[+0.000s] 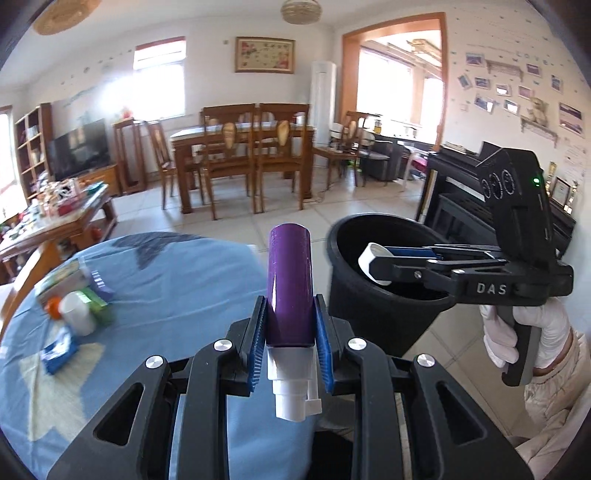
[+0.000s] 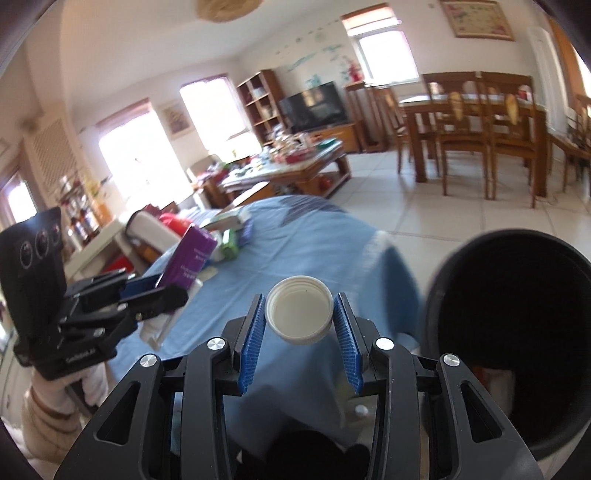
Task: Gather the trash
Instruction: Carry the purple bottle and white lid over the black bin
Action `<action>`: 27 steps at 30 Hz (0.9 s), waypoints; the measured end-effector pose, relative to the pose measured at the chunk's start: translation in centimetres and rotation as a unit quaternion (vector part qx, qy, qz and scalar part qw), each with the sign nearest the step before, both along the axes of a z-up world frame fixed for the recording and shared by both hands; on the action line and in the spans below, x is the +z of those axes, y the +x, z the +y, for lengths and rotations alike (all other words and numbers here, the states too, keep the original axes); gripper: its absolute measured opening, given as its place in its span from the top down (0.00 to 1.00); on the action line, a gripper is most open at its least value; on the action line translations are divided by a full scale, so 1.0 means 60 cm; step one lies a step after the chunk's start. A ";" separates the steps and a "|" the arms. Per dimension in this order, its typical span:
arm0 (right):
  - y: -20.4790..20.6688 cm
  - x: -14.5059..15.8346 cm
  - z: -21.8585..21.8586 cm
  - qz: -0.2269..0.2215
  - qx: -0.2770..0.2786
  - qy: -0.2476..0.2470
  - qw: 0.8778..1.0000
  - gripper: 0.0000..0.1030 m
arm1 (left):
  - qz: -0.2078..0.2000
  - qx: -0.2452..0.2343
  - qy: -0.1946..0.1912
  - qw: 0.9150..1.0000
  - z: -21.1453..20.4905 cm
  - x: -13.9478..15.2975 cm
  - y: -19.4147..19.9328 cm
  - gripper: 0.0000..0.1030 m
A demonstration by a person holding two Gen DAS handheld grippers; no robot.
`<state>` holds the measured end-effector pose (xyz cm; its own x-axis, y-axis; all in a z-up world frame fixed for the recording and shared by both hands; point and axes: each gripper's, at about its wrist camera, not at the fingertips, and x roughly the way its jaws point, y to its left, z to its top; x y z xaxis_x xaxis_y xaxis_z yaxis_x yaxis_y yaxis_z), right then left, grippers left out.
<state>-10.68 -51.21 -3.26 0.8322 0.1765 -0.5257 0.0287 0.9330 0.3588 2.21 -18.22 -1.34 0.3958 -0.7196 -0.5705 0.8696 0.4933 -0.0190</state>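
Beside blue-clothed table [image 1: 166, 280], left gripper [image 1: 290, 332] pinching purple bottle [image 1: 290, 284], right gripper [image 2: 299, 325] clasping white cap [image 2: 299, 314].

Premises: a lived-in family home, combined living and dining room. Evidence follows. A wooden dining table [image 1: 242, 138] with matching high-backed chairs [image 1: 227, 162] stands on a pale tiled floor [image 1: 280, 218]. A flat television [image 1: 79, 149] sits on a low wooden cabinet beside an open bookshelf [image 1: 31, 147]. A coffee table [image 2: 295, 170] is crowded with household clutter. A framed floral picture [image 1: 265, 54] hangs on the far wall; a scatter of family photographs [image 1: 513, 92] covers the side wall above a black upright piano [image 1: 461, 199]. A tall standing air conditioner [image 1: 323, 103] occupies the corner. A woven ceiling lamp [image 1: 301, 10] hangs overhead.
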 end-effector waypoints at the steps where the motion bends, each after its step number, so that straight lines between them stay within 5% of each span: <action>1: -0.007 -0.002 -0.011 0.000 -0.006 0.003 1.000 0.63 | 0.000 -0.005 0.001 1.000 -0.009 -0.002 -0.004 0.76; 27: -0.148 -0.089 -0.215 0.020 -0.149 0.045 0.988 0.63 | 0.080 -0.099 -0.004 0.992 -0.230 -0.075 -0.025 0.76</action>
<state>-19.58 -64.13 -8.63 0.8332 -0.0257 -0.5524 0.3135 0.8448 0.4336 0.73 -32.02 -5.84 0.1512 -0.7793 -0.6081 0.9352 0.3121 -0.1675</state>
